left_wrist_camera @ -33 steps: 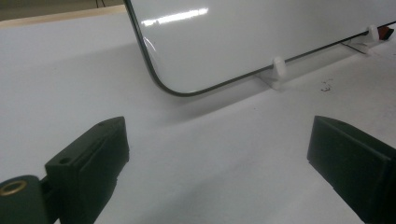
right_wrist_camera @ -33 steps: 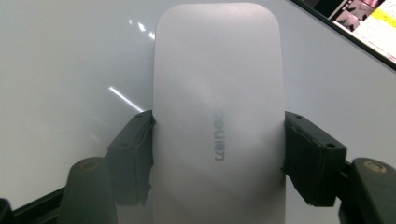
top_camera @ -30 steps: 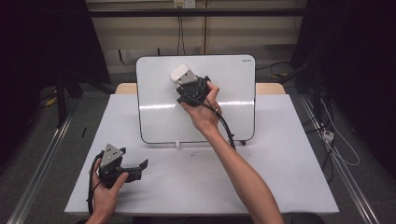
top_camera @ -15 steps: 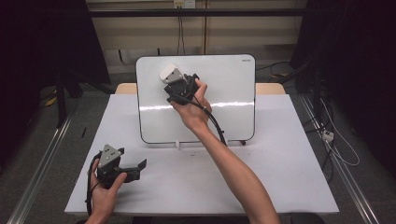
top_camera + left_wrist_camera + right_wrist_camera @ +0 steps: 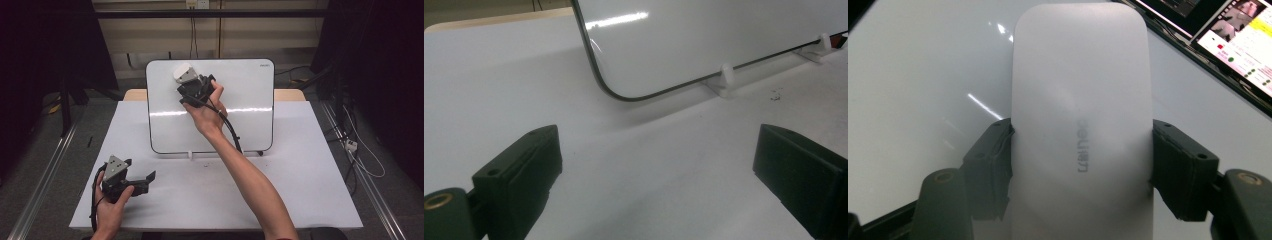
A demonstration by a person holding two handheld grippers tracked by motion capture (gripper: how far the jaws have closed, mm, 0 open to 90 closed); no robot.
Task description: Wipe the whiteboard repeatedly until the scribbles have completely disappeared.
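At the upper middle of the high view: the right gripper (image 5: 192, 84) is held against the whiteboard (image 5: 240, 120), near its top left corner.
Held thing: a white eraser (image 5: 1080, 125) is clamped at its two long sides by the right fingers (image 5: 988, 175), so they are grasping the eraser.
Eraser relative to fingers: its body runs up between both pads and juts well beyond their tips; its flat underside appears pressed on the board, though the contact itself is hidden.
Reason for the hold: a side grip judged to keep the wiping face flat on the board.
Whiteboard: propped at a slant on small white feet (image 5: 726, 75) at the back of the bench (image 5: 280, 190), so its face is turned toward the person; no marks can be made out on it.
Lower left of the high view: the left gripper (image 5: 142, 180) is rested on the bench, well apart from the board.
Left fingers (image 5: 524, 165): spread wide, nothing between them, judged to be idle.
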